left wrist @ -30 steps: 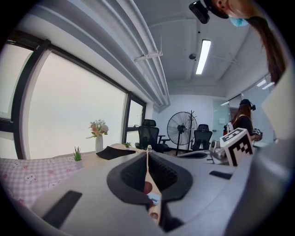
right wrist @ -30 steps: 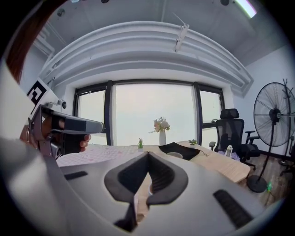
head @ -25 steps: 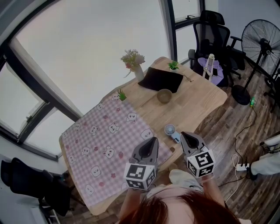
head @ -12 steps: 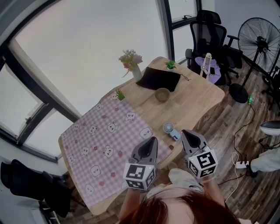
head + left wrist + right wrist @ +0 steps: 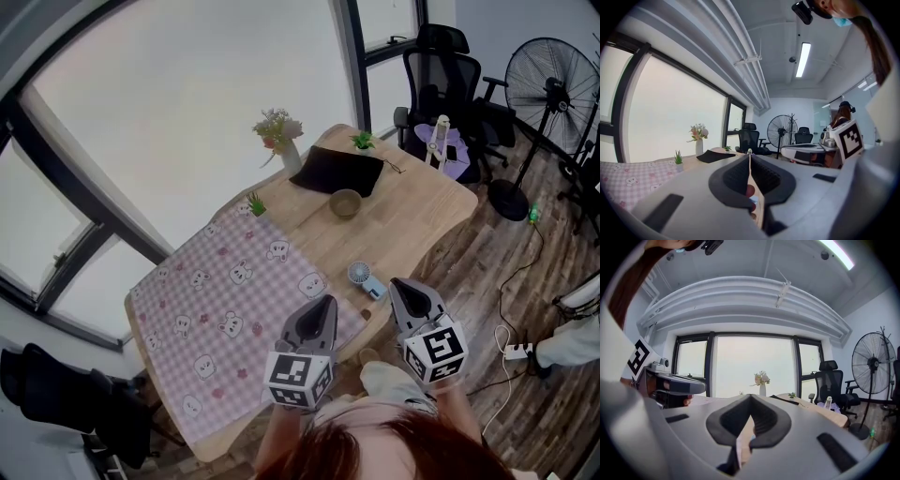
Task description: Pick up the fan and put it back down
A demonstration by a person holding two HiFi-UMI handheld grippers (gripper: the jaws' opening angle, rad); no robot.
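A small pale-blue handheld fan (image 5: 364, 277) lies on the bare wood of the table (image 5: 422, 220), near its front edge and just right of the pink checked cloth (image 5: 225, 300). My right gripper (image 5: 401, 287) hovers a little short of the fan, its jaws shut and empty; in the right gripper view (image 5: 750, 397) they meet in a line. My left gripper (image 5: 324, 304) hangs over the cloth's front corner, left of the fan. Its jaws are shut with nothing held, as the left gripper view (image 5: 749, 157) shows. Neither gripper touches the fan.
At the table's far end stand a vase of flowers (image 5: 284, 141), a black mat (image 5: 336, 171), a bowl (image 5: 345, 202) and two small plants (image 5: 362, 141). An office chair (image 5: 450, 75) and a standing floor fan (image 5: 553, 84) are at the right, with cables on the floor.
The head view has drifted slightly, so the table sits a bit further left. Both grippers stay shut in about the same place, and the fan has not moved on the table.
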